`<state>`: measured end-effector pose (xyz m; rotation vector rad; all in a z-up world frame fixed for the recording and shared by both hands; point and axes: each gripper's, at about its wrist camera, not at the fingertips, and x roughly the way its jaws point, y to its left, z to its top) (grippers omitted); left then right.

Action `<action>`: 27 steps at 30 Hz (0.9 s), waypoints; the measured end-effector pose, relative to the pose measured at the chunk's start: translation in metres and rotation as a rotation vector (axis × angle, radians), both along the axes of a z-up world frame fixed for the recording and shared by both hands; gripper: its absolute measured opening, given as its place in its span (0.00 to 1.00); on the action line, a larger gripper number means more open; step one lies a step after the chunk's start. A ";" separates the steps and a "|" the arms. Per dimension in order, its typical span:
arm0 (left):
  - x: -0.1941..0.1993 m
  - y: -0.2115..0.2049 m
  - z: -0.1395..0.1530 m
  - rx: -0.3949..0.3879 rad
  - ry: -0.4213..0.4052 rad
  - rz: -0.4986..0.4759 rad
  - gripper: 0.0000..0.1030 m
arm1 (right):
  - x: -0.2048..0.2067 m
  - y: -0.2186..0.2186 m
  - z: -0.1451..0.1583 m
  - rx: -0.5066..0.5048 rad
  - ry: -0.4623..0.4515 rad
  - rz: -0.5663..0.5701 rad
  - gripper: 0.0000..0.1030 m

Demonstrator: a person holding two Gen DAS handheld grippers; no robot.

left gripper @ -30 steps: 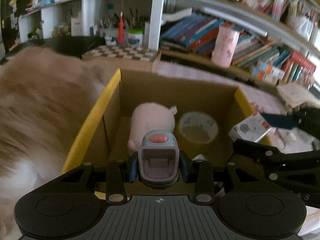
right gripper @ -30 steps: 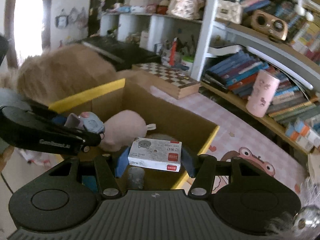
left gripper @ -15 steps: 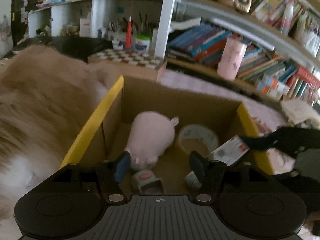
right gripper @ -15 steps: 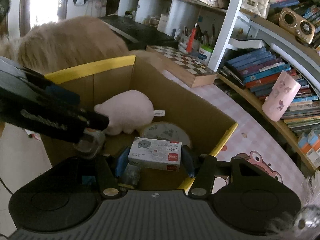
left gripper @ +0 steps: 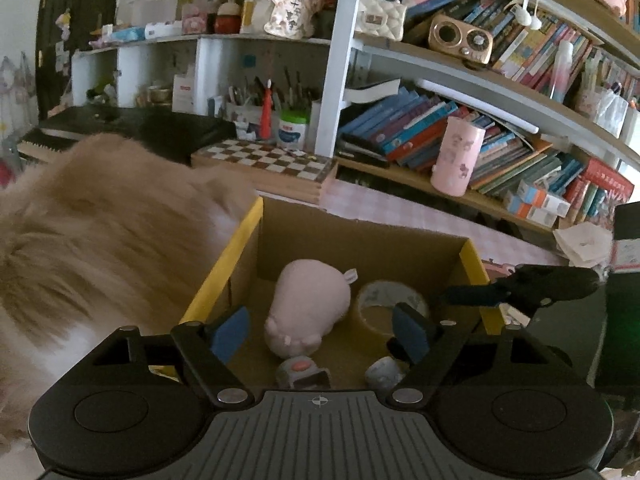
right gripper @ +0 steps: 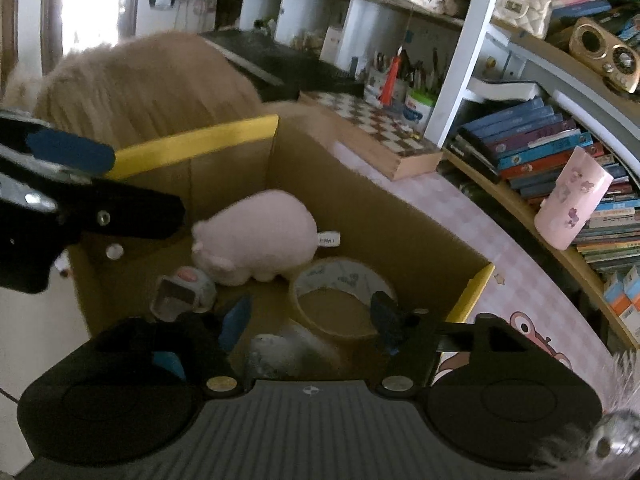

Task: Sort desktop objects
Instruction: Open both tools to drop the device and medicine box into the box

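Note:
An open cardboard box (left gripper: pixel 360 236) (right gripper: pixel 360 196) with yellow-taped flaps holds a pink plush pig (left gripper: pixel 308 308) (right gripper: pixel 256 232), a roll of tape (left gripper: pixel 384 300) (right gripper: pixel 336 296) and a small grey device with a red button (left gripper: pixel 302 372) (right gripper: pixel 184 288). A blurred whitish object (right gripper: pixel 280 348) lies at the box's near side. My left gripper (left gripper: pixel 320 332) is open and empty above the box. My right gripper (right gripper: pixel 308 320) is open and empty above the box's near edge. Each gripper shows in the other's view.
A large tan furry mass (left gripper: pixel 100 232) presses against the box's left side. A chessboard box (left gripper: pixel 268 164), a pink cup (left gripper: pixel 456 160) and shelves of books (left gripper: pixel 480 140) stand behind. A pink checked table cover (right gripper: pixel 500 248) lies to the right.
My left gripper opened and dropped the grey device into the box. My right gripper opened and let go of the white card box. Both grippers have risen slightly.

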<state>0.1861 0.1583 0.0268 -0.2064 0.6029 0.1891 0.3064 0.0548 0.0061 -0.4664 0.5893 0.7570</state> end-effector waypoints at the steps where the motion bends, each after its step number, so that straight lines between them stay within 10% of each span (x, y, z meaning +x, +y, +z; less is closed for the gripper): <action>1: -0.002 0.001 0.001 0.003 -0.001 -0.002 0.80 | -0.002 -0.001 0.002 0.006 -0.002 -0.005 0.64; 27: -0.081 -0.011 0.006 -0.030 -0.057 -0.173 0.80 | -0.126 -0.088 0.036 0.203 -0.100 -0.492 0.71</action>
